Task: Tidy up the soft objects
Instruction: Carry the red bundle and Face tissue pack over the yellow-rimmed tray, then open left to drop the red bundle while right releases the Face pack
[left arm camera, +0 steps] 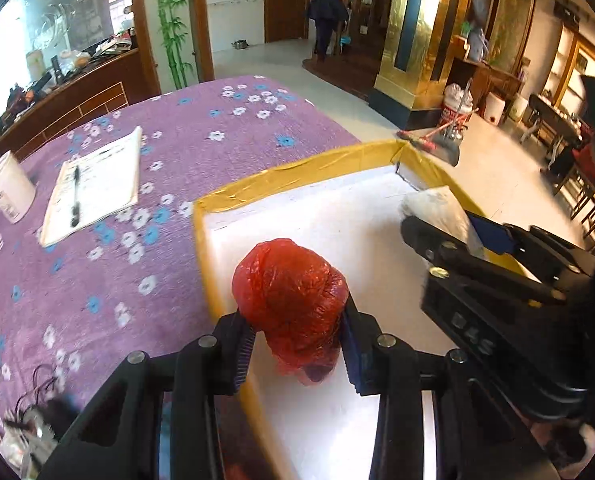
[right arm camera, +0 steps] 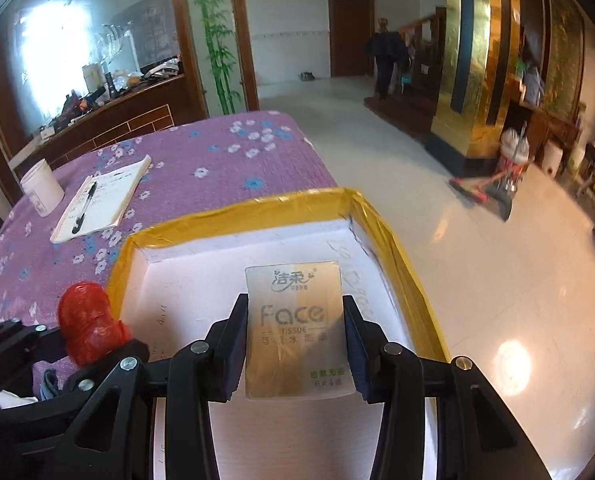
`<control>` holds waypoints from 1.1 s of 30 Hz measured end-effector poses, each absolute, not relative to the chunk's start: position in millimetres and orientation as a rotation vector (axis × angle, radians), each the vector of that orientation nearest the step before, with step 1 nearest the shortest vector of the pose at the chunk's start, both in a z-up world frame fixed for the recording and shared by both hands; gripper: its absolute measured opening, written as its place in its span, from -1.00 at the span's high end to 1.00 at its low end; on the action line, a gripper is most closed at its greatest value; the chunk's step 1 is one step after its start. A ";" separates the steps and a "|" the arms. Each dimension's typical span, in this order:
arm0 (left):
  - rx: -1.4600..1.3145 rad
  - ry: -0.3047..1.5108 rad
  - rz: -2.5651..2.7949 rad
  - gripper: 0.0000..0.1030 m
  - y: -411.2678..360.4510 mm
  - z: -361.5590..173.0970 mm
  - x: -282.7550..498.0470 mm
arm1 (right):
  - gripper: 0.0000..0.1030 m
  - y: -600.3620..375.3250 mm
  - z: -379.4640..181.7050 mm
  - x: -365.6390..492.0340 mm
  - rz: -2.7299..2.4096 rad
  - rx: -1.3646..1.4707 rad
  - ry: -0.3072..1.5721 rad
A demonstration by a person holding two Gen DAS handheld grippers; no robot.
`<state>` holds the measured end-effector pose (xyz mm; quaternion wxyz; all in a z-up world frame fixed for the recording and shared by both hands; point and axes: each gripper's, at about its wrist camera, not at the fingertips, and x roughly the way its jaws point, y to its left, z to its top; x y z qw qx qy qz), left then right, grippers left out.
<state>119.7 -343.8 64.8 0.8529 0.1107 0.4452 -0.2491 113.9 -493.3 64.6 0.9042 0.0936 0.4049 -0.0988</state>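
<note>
My left gripper (left arm camera: 297,350) is shut on a crumpled red plastic bag (left arm camera: 291,304), held above the left rim of a white foam box with yellow-taped edges (left arm camera: 297,172). The right wrist view shows that red bag (right arm camera: 87,324) at the lower left, outside the box wall (right arm camera: 125,276). My right gripper (right arm camera: 295,350) is shut on a pale tissue pack printed "Face Tissue" (right arm camera: 295,328), which hangs over the white inside of the box. In the left wrist view the right gripper (left arm camera: 457,236) comes in from the right with the tissue pack (left arm camera: 437,212) over the box's far corner.
The box sits at the edge of a table under a purple flowered cloth (left arm camera: 177,140). A notepad with a black pen (left arm camera: 93,190) and a white cup (left arm camera: 7,192) lie at the far left. Tangled cables (left arm camera: 37,400) are at the near left. Tiled floor lies to the right.
</note>
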 end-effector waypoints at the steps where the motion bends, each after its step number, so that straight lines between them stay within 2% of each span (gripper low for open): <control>1: 0.240 0.944 -0.521 0.29 -348.6 59.9 122.5 | 0.09 -489.8 60.3 115.4 -0.199 0.205 0.838; 8: 0.251 0.982 -0.520 0.29 -356.9 37.8 132.0 | 0.09 -486.5 53.8 116.4 -0.181 0.214 0.860; 22: 0.275 0.966 -0.524 0.25 -362.4 37.2 122.7 | 0.04 -482.7 50.3 117.1 -0.187 0.211 0.870; 33: 0.279 0.943 -0.516 -0.16 -361.8 41.7 119.7 | 0.04 -484.1 52.9 115.2 -0.192 0.212 0.860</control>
